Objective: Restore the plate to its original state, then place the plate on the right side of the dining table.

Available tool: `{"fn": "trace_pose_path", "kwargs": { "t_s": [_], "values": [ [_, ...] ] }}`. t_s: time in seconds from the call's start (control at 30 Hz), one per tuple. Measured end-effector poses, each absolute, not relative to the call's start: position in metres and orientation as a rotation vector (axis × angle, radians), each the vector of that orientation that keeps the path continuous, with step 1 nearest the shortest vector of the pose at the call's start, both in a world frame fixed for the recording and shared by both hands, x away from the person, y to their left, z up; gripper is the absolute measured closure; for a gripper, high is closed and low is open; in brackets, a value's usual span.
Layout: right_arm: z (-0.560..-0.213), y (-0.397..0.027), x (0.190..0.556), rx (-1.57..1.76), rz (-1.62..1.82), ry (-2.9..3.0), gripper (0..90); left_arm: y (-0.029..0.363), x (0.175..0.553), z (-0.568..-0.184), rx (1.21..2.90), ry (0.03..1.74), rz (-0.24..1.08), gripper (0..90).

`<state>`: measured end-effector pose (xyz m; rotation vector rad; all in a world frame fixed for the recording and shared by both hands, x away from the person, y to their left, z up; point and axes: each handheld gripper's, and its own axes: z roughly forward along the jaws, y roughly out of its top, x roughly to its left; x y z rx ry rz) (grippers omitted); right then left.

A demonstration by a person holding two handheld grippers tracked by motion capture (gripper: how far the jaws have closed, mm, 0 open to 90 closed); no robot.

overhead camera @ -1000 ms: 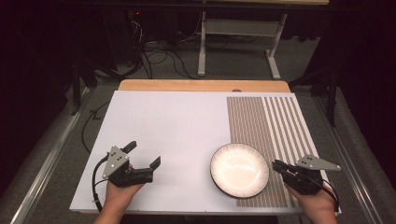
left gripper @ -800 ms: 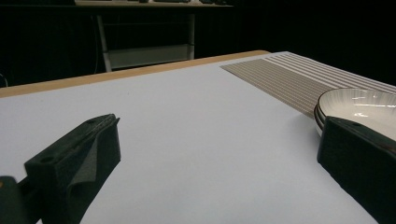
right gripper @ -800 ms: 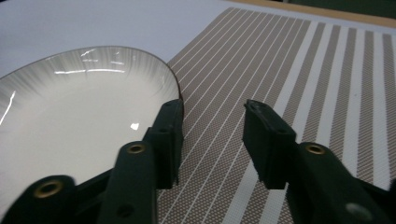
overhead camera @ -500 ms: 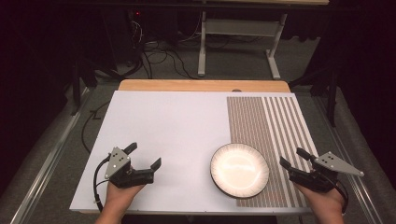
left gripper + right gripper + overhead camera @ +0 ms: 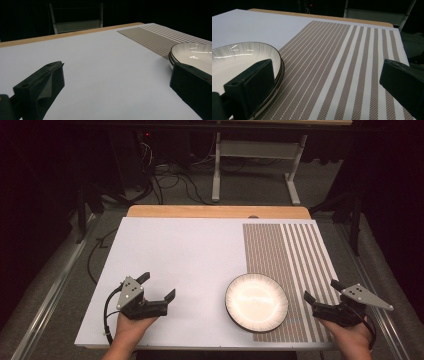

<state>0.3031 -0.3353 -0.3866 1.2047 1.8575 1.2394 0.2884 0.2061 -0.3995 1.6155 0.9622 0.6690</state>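
A white plate (image 5: pixel 256 301) with a dark ribbed rim rests on the left edge of the striped brown placemat (image 5: pixel 285 255), near the table's front. My right gripper (image 5: pixel 322 290) hovers over the placemat just right of the plate, apart from it. Its jaws have just been opening and stand wide with nothing between them. In the right gripper view the plate (image 5: pixel 239 58) lies behind the left jaw, and the right gripper (image 5: pixel 327 77) looks out over the placemat (image 5: pixel 352 62). My left gripper (image 5: pixel 158 286) is open over bare white table, left of the plate (image 5: pixel 195 53).
The white table top (image 5: pixel 190 255) has a wooden strip (image 5: pixel 215 211) along its far edge. Beyond it stand a desk frame (image 5: pixel 250 165) and floor cables (image 5: pixel 170 180). Metal rails run along both sides of the table.
My right gripper has drawn away to the right from the plate's rim, and its jaws have spread from nearly shut to wide. The left gripper and the plate have stayed put.
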Motion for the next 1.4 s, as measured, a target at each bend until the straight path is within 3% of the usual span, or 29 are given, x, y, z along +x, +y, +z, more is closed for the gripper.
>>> {"fn": "trace_pose_path", "kwargs": {
  "t_s": [0.27,0.47,0.77,0.97,1.4],
  "values": [
    [-0.381,-0.336,0.303,1.199,1.275,1.832,4.1,0.206,0.290,-0.402,1.608,0.982,0.621,0.1],
    [-0.379,-0.331,0.300,1.161,1.268,1.865,21.8,0.207,0.285,-0.398,1.606,0.971,0.636,0.1],
    [-0.376,-0.332,0.300,1.132,1.325,1.913,57.4,0.204,0.287,-0.397,1.614,0.974,0.639,0.1],
    [-0.375,-0.331,0.299,1.117,1.312,1.975,74.5,0.204,0.285,-0.396,1.616,0.959,0.662,0.1],
    [-0.381,-0.316,0.302,1.068,1.257,2.149,90.0,0.204,0.285,-0.396,1.614,0.961,0.665,0.1]
  ]
}}
